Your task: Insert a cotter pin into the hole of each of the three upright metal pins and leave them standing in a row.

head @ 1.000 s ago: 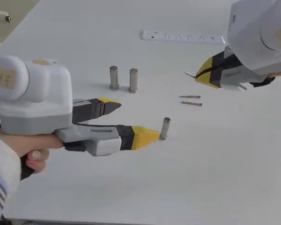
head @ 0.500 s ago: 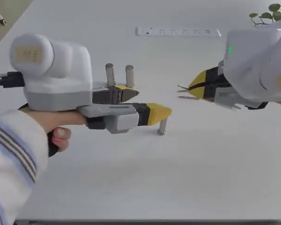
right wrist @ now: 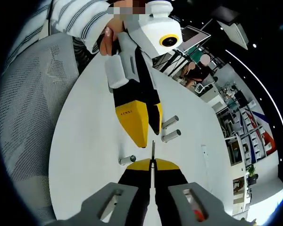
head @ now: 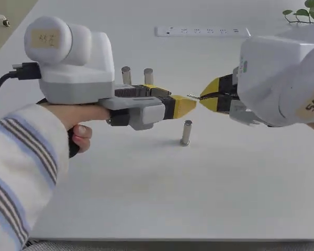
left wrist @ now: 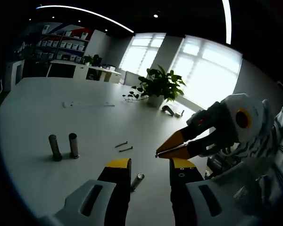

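Since the nearest metal pin [head: 186, 133] stands free on the tabletop [head: 146, 198] and nothing grips it, I judge that it has no cotter pin yet. Above it, toward 12 o'clock, the two tools meet tip to tip. The left hand-held gripper [left wrist: 148, 163] has its jaws apart and empty, probably ready to steady that pin. The right hand-held gripper [head: 203, 98] is closed on a cotter pin [head: 192, 96], which points toward 9 o'clock for insertion. Farther, at 11 o'clock, two more metal pins [head: 126, 75] stand side by side. A power strip [head: 201, 32] lies beyond them.
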